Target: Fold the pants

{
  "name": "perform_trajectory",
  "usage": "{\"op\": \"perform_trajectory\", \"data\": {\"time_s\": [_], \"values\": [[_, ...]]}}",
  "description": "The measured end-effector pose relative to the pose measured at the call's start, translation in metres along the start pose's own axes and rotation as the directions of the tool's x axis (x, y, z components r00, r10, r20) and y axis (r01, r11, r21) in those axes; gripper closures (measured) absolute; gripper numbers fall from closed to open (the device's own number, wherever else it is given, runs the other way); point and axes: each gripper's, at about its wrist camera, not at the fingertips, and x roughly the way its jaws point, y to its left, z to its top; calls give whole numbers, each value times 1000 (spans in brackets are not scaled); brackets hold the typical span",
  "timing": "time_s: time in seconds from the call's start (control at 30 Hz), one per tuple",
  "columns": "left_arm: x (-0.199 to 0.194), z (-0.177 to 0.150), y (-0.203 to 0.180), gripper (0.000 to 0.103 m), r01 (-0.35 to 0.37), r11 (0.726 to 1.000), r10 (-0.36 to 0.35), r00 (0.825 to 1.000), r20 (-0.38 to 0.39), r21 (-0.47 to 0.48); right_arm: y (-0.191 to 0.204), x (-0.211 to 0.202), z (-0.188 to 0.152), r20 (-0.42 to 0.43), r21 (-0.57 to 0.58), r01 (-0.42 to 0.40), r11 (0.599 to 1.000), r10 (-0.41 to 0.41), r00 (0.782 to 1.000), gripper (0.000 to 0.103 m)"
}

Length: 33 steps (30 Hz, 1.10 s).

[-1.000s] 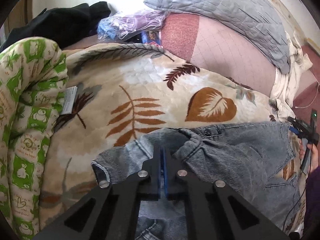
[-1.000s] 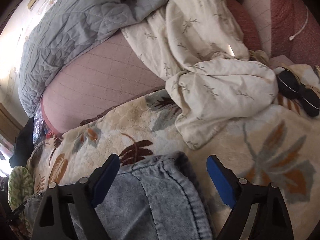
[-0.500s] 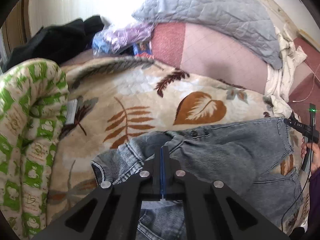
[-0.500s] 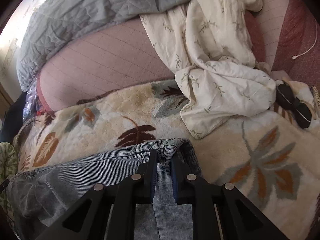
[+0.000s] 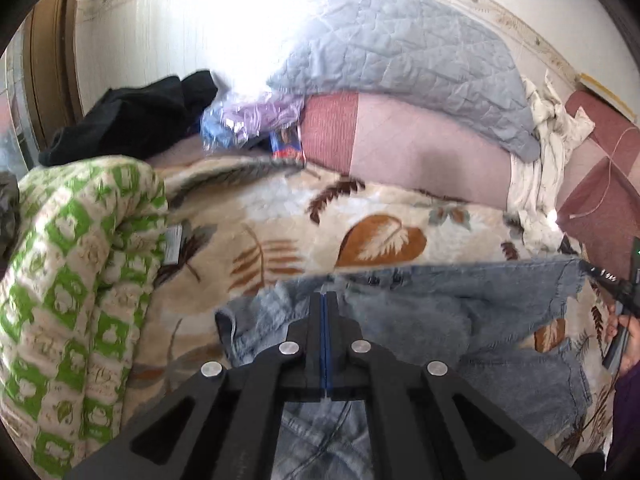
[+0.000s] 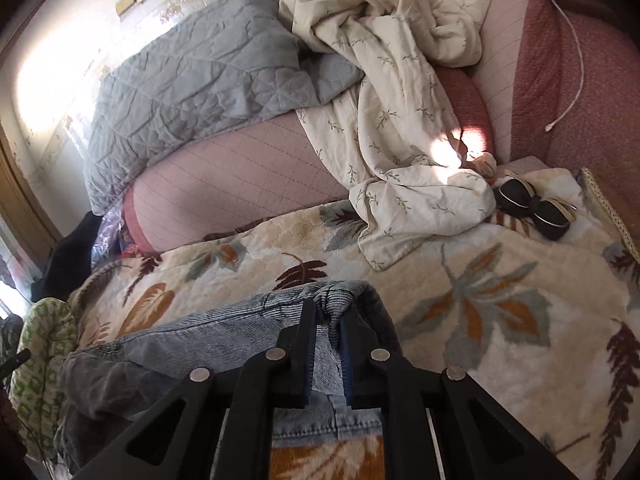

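Pants [image 5: 420, 312] pinched at the waistband by left gripper [image 5: 325, 300] and right gripper [image 6: 329, 312], stretched taut above leaf blanket [image 6: 500, 280] for folding.

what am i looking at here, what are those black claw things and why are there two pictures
Each black claw is a hand-held gripper; a person carries one in each hand, with no robot arm involved. A fisheye camera on each looks along its fingers, hence two pictures: one from the left gripper, one from the right gripper. Both are clamped on the waistband of a pair of jeans, one near each end, holding it stretched above a leaf-print blanket on a bed. Around it lie a grey quilt, a cream sheet, a green patterned blanket and black clothing. At the left view's right edge you glimpse the person's other hand.
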Motion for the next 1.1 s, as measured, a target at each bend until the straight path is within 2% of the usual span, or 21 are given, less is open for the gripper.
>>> {"op": "perform_trajectory", "data": {"time_s": [0.1,0.13,0.2,0.27,0.33,0.37,0.4,0.47,0.5,0.53,0.6,0.67,0.83,0.97,1.1], "values": [[7,-13,6,103,-28,1000,28,999,-46,-3,-1,-27,-10,45,4,-2,1000,2,999,92],[10,-18,9,103,-19,1000,18,998,-65,-18,-3,-37,-12,66,9,2,1000,-2,998,101],[11,-30,16,103,-28,998,23,996,-87,-56,-11,-58,-13,105,41,-9,999,5,994,101],[11,-46,24,103,-27,996,19,995,-101,-80,-20,-73,-14,105,55,-21,998,15,994,101],[13,-67,34,102,-30,993,14,990,-138,-111,-17,-84,-19,117,-7,30,1000,-29,993,101],[13,-77,38,100,-24,992,4,988,-157,-125,-16,-86,-23,108,-20,27,999,-24,994,101],[13,-88,43,95,-14,989,-12,985,-171,-150,-17,-86,-26,99,-19,19,1000,-17,995,101],[9,-108,50,76,-11,980,-25,983,-179,-199,-16,-83,-37,81,-23,11,1000,-9,997,101],[7,-117,53,58,-10,974,-33,982,-184,-227,-16,-80,-43,72,-26,10,1000,-8,997,101],[6,-122,55,50,-7,969,-41,981,-188,-247,-14,-75,-50,62,-25,7,1000,-6,998,101],[6,-126,58,50,-4,960,-51,981,-188,-281,-12,-66,-64,43,-3,-13,1000,13,999,101],[8,-122,60,44,-10,952,-51,980,-190,-306,-6,-58,-79,38,14,-34,999,34,999,101],[-1,-121,68,38,-9,918,-70,980,-184,-397,17,-49,-102,27,-29,-44,999,44,999,100],[-1,-134,61,38,-14,907,-89,970,-225,-422,30,-55,-108,73,-114,-19,993,27,997,100],[12,-135,60,38,-6,878,-126,962,-243,-479,29,-65,-106,108,-94,-52,994,62,992,100]]}}
